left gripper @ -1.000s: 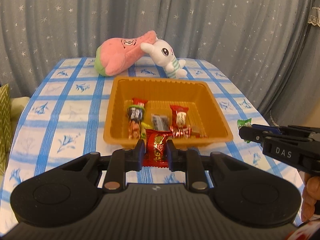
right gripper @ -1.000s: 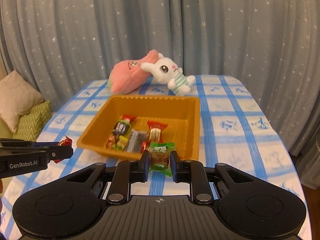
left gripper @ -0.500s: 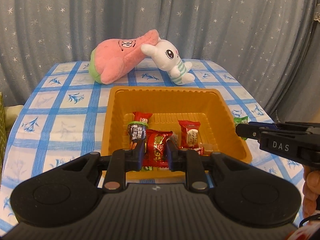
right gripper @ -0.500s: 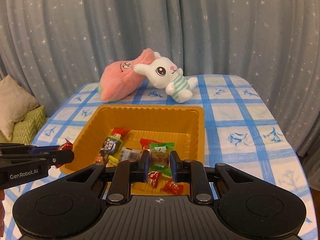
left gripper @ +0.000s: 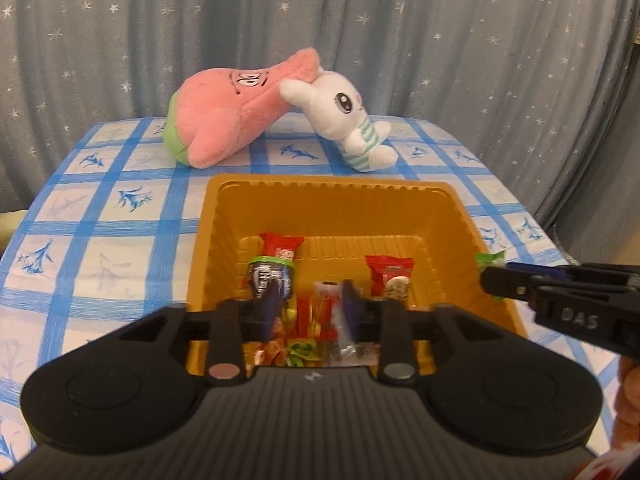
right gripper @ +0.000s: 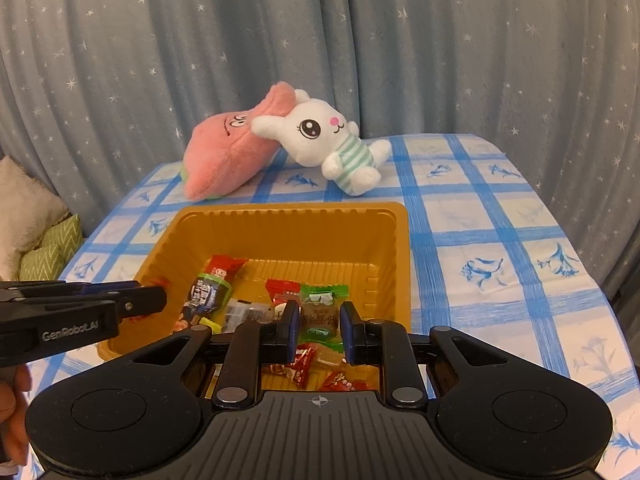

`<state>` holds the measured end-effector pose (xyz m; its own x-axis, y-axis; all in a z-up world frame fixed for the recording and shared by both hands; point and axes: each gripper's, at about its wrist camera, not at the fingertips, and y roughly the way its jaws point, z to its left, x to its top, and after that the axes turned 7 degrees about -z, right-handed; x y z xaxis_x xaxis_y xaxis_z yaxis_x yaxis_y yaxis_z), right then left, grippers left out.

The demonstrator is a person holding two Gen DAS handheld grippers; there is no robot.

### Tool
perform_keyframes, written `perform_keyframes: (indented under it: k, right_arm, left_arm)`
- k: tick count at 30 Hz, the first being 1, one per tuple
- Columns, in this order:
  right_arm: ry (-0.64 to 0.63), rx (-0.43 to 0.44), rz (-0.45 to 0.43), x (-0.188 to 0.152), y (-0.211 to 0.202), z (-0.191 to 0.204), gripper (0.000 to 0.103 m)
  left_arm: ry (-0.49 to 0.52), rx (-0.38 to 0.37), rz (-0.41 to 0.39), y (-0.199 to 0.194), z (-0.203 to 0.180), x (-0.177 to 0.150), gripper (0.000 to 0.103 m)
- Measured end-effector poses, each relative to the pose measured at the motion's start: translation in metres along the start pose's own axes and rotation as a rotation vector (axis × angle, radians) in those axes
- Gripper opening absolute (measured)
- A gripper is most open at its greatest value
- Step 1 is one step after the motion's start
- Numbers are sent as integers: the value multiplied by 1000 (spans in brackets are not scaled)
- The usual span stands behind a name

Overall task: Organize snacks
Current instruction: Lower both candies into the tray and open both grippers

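most wrapped snacks already lay in the ribbed orange plastic tray (right gripper: 400,240). the left gripper (left gripper: 308,312) jaws were opening, releasing a red packet (left gripper: 318,312); the right gripper (right gripper: 319,330) jaws clenched a green-wrapped candy (right gripper: 320,316) above it, undropped.

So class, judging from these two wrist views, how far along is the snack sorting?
Done: several wrapped snacks already lie in the orange plastic tray. In hand: the left gripper is opening above the tray, letting go a red-wrapped snack; the right gripper holds a green-wrapped candy over it. Left: dropping that candy; no loose snacks show on the checked tablecloth.
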<state>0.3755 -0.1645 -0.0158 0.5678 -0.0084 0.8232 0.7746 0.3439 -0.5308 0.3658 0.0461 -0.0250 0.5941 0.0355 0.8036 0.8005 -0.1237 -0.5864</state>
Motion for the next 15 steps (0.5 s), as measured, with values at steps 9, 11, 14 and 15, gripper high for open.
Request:
perform_keyframes:
  k: [9,11,14,15]
  right_arm:
    - [19,-5,11,-6,-1,-8,22]
    - [21,-1,10,-5,-1,-8,22]
    - [21,3,6,-3,-2,-6,22]
    - [20,5,5,-2,-2,-4,22]
  left_arm:
    - [-15,30,14,-12,12,-16,35]
    - [-16,27,17,-14,12,-17,35]
    - [-13,24,19,-15,12,-18,35]
    - [-13,24,20,-15,11,-18,35]
